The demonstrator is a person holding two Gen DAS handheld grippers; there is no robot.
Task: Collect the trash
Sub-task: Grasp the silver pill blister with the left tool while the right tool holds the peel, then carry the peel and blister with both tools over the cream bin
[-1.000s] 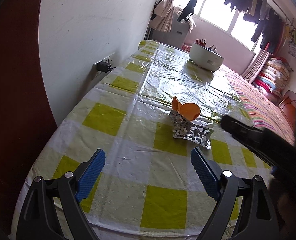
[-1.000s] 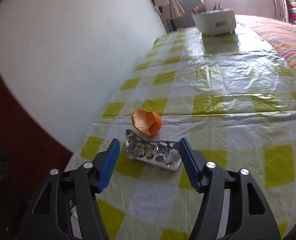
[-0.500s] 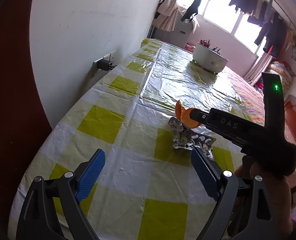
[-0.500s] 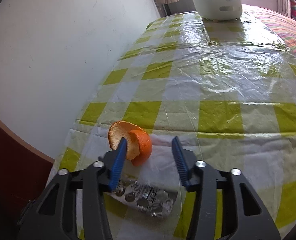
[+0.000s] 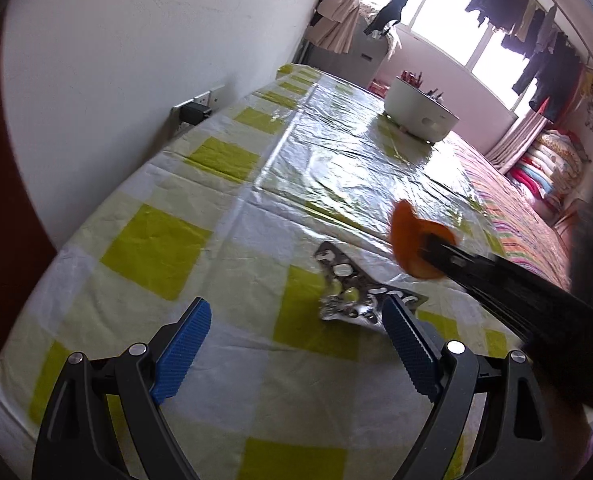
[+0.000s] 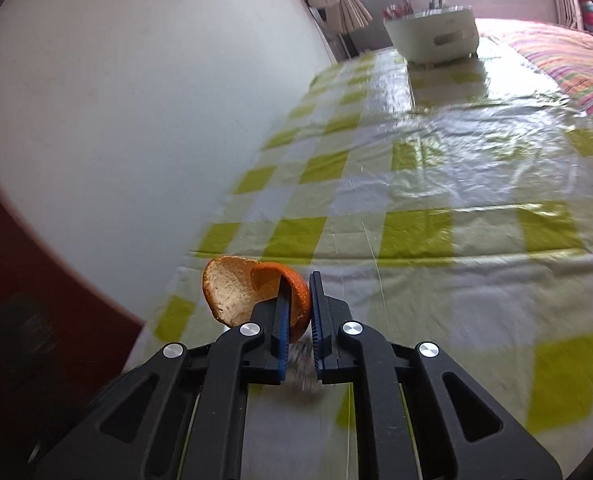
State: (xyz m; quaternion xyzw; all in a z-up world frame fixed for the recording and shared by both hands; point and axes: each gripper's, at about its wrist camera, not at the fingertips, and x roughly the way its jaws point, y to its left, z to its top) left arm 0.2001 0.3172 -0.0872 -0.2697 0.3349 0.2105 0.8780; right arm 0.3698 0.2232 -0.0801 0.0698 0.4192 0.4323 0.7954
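- I am pinching the orange peel [image 6: 256, 292] in my right gripper [image 6: 298, 312], its blue pads pressed against the peel's wall; the jaws have just been closing on it.
- The peel is hanging clear of the checked tablecloth [image 5: 232, 248], with its pale inside facing left in the right wrist view.
- I am holding my left gripper [image 5: 292, 348] spread wide and empty, low over the cloth.
- The foil blister pack [image 5: 348, 292] is lying on the cloth just beyond my left gripper's right finger, beneath the raised peel.
- A white pot [image 5: 420, 112] is sitting far down the table.
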